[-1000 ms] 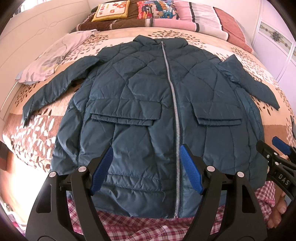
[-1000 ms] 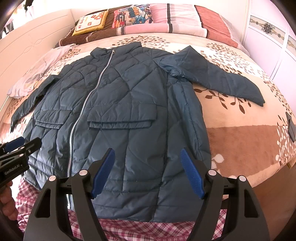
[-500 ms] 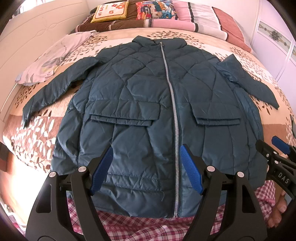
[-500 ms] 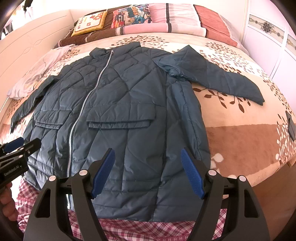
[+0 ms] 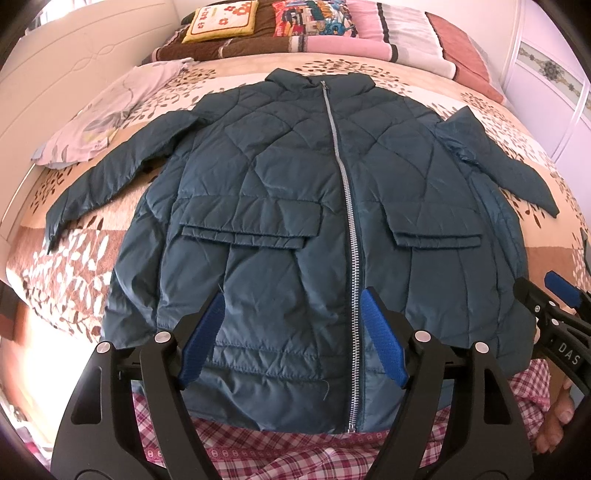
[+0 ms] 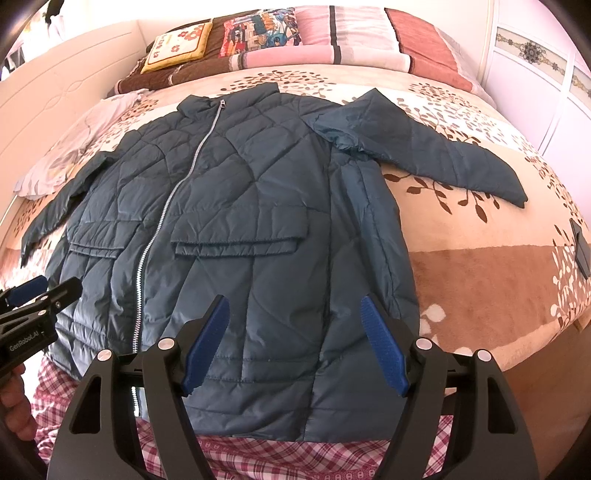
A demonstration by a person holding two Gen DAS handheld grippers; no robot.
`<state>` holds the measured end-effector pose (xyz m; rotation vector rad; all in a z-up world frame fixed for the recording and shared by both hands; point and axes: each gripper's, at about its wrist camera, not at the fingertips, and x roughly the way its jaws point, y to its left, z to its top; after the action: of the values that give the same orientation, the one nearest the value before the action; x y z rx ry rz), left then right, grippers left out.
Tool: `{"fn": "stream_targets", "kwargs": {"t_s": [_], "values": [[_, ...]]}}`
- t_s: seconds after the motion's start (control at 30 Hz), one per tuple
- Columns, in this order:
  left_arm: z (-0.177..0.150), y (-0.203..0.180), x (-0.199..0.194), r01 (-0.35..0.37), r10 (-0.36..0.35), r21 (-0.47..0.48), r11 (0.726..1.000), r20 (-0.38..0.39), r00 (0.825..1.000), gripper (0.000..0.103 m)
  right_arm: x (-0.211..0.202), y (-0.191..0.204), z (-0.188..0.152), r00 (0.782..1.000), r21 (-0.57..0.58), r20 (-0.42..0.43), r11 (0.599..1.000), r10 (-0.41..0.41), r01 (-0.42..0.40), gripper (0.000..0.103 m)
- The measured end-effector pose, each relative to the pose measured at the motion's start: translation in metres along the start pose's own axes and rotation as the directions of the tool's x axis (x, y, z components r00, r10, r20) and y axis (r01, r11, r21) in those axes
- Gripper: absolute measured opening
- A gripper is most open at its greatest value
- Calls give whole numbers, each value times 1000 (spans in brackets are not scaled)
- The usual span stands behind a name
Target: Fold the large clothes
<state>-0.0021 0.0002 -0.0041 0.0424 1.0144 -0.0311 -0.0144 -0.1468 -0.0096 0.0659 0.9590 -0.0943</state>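
Observation:
A dark teal quilted jacket (image 5: 295, 192) lies front up on the bed, zipped, both sleeves spread out; it also shows in the right wrist view (image 6: 236, 206). Its hem hangs toward me over the bed's near edge. My left gripper (image 5: 293, 306) is open and empty above the hem, just left of the zipper. My right gripper (image 6: 295, 314) is open and empty above the hem on the jacket's right half. Each gripper shows at the edge of the other's view.
The bed (image 5: 532, 147) has a leaf-patterned blanket. A pale folded cloth (image 5: 107, 118) lies by the left sleeve. Pillows (image 5: 221, 20) line the far end. A dark flat object (image 6: 583, 243) lies at the right edge. Red checked fabric (image 5: 295, 450) is below the hem.
Both views have drifted very slightly; the jacket sits a touch lower in frame. Both grippers stay open and empty.

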Motion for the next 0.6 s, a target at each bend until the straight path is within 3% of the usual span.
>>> {"fn": "stream_targets", "kwargs": {"t_s": [0.6], "values": [[-1, -1, 5, -1, 1, 1, 1000, -15, 1000, 81, 4, -3, -2, 1000, 8, -8, 1000, 3, -3, 72]]}}
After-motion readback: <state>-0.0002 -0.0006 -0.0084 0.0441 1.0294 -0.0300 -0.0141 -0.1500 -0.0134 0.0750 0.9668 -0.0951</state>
